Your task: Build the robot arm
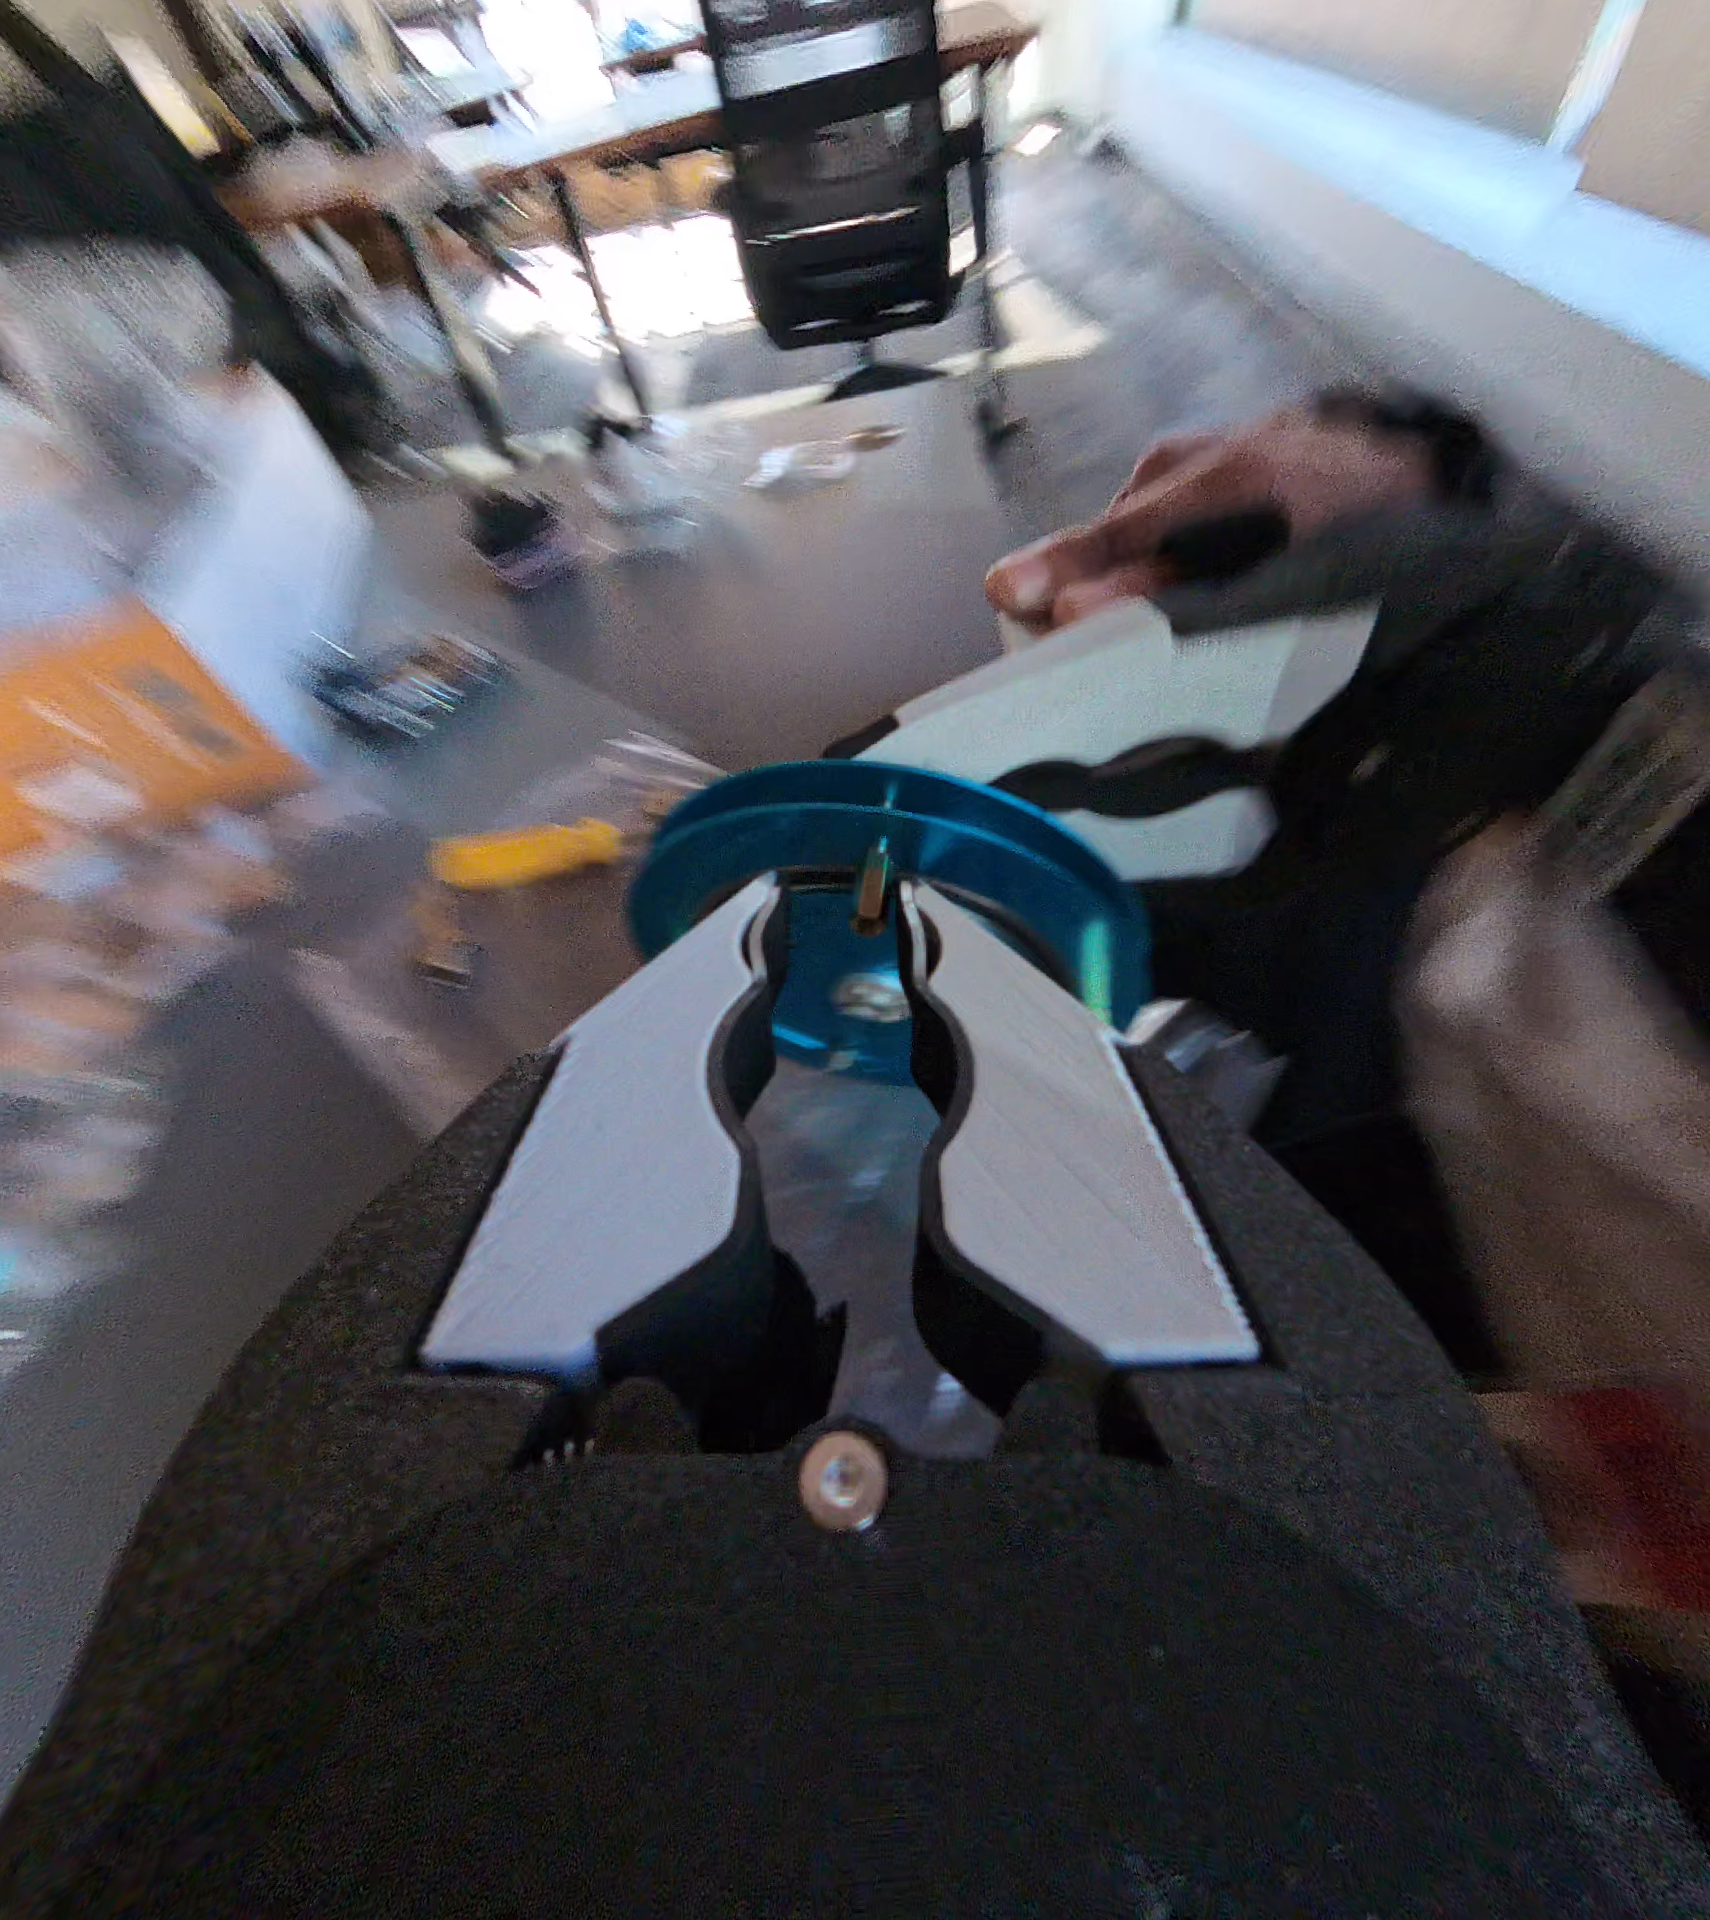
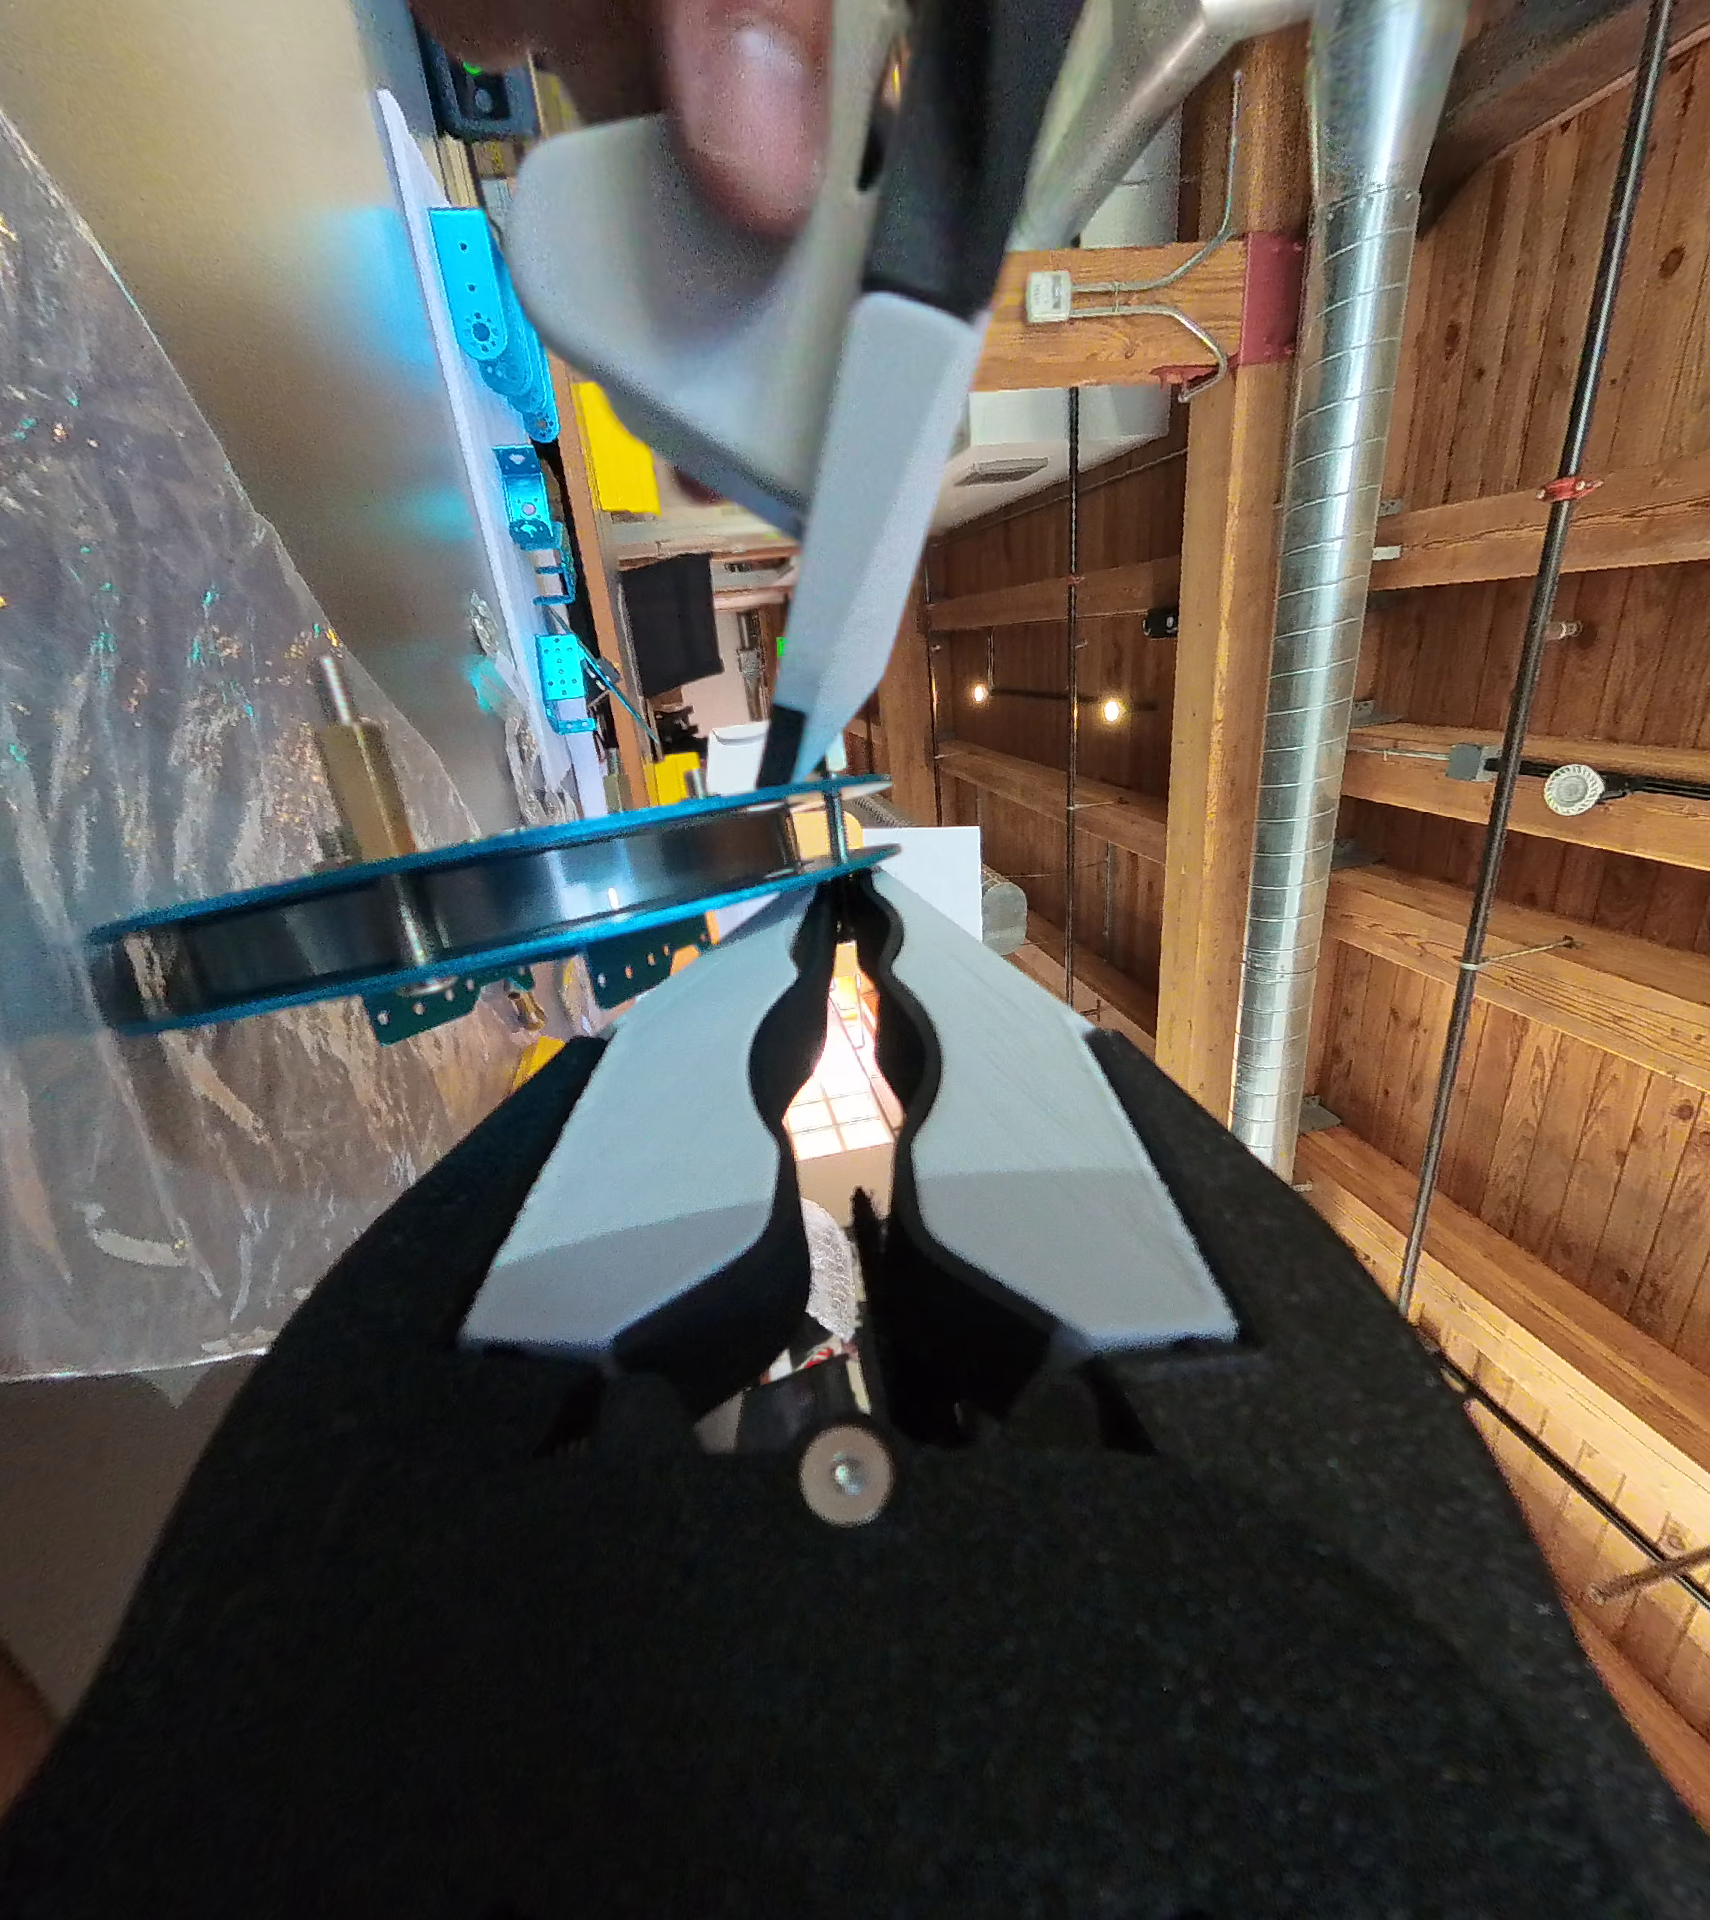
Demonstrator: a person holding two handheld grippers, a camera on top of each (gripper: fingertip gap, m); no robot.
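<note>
- The left gripper (image 1: 838, 902) is pinching the rim of a blue wheel (image 1: 996, 831) made of two thin discs; its fingertips are closing on the edge with a small brass standoff (image 1: 872, 883) showing just between them.
- The right gripper (image 2: 843, 902) is nearly pressed together at its tips and is meeting the same blue wheel (image 2: 477, 914) at its edge, by a thin metal post (image 2: 835, 821) that joins the two discs; whether it is really clamping the rim or only touching it cannot be told from this view.
- The wheel is hanging in the air between the two tools, edge-on in the right wrist view, with a dark band (image 2: 560, 894) running between its discs.
- Judging from that, the hold is a thin-edge pinch on both sides, so keeping the two tools level with each other should be stopping the discs from twisting or slipping out.
- The person's hand (image 1: 1194, 520) is wrapping the handle of the other tool, just beyond the wheel.
- Farther out, the left wrist view is heavily smeared: a yellow piece (image 1: 529, 857) and an orange box (image 1: 72, 748) are lying on a grey surface.
- In the right wrist view a clear plastic bag (image 2: 82, 831) and blue metal brackets (image 2: 508, 343) are lying beside the wheel.
</note>
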